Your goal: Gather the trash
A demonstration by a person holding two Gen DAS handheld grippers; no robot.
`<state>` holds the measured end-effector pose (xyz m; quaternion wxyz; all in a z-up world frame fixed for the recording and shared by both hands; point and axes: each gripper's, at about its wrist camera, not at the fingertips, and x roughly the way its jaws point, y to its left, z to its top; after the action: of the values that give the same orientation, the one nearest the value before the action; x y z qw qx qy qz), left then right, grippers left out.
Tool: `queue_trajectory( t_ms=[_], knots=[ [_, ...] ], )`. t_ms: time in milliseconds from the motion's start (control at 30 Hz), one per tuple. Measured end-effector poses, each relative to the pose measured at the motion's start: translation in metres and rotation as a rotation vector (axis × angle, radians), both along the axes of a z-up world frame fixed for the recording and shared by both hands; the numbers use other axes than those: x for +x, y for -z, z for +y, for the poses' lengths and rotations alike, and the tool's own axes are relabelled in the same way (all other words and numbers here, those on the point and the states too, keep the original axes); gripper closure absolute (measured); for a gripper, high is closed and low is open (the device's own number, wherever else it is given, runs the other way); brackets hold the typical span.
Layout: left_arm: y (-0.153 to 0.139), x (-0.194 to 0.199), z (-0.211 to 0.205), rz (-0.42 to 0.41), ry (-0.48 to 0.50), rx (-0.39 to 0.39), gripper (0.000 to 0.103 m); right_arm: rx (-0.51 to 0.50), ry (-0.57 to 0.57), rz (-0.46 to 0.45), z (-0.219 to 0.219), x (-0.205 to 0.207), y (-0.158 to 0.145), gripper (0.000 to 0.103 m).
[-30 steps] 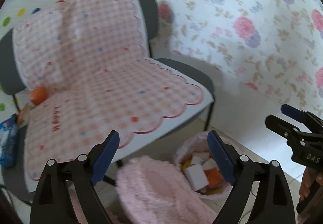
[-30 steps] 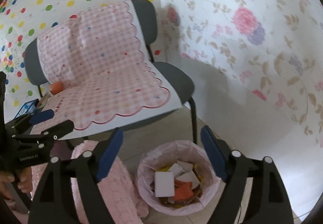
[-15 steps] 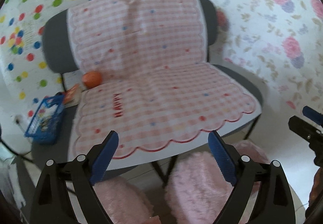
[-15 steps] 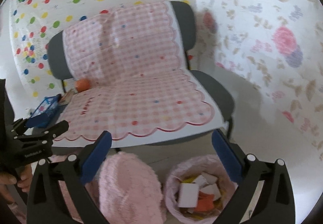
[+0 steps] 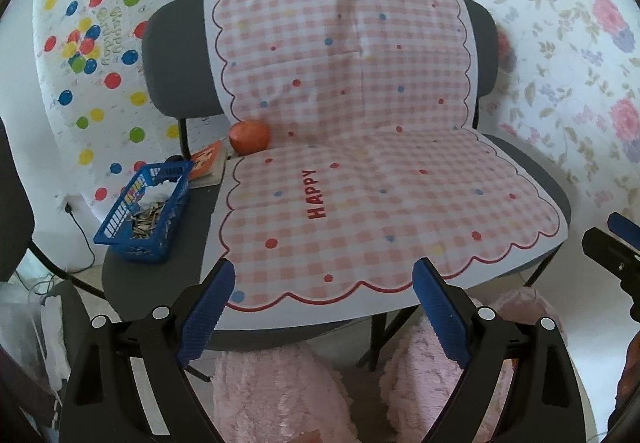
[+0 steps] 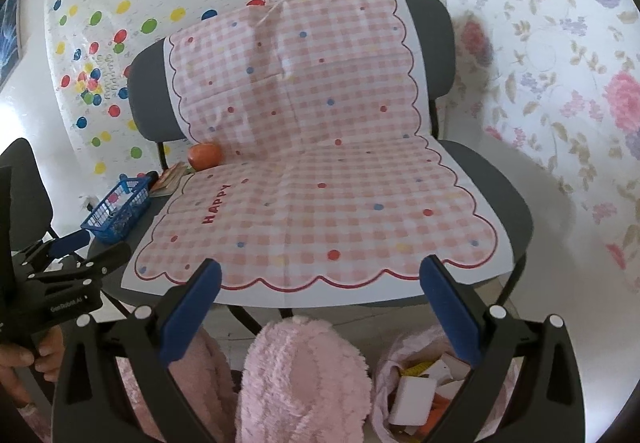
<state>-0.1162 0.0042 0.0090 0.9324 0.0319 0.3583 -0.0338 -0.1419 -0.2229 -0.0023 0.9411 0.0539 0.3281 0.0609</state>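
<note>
A pink-lined trash bin [image 6: 416,399] with white and orange scraps stands on the floor at the lower right of the right wrist view. My left gripper [image 5: 324,307] is open and empty, facing a grey chair seat [image 5: 160,295] covered by a pink checked cloth [image 5: 380,195]. My right gripper [image 6: 320,303] is open and empty, above the floor in front of the same seat. An orange round object [image 5: 250,137] lies at the back left of the seat. A blue basket [image 5: 146,211] with scraps sits at the seat's left edge.
Fluffy pink slippers [image 6: 304,383] are on the floor below the grippers. A small orange booklet [image 5: 208,159] lies behind the basket. Walls with dotted and floral paper close the back and right. The left gripper shows at the left of the right wrist view [image 6: 76,259].
Both grippers have swung left and up from the bin toward the chair seat. The bin has left the left wrist view. Both stay open.
</note>
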Motion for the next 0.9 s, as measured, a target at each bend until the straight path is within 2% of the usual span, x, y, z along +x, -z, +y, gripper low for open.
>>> queue_trajectory(
  t_ms=[900],
  knots=[
    [-0.0022, 0.0017, 0.0029, -0.002, -0.006, -0.01, 0.013, -0.011, -0.02, 0.011, 0.0062, 0.005, 0.004, 0.006]
  ],
)
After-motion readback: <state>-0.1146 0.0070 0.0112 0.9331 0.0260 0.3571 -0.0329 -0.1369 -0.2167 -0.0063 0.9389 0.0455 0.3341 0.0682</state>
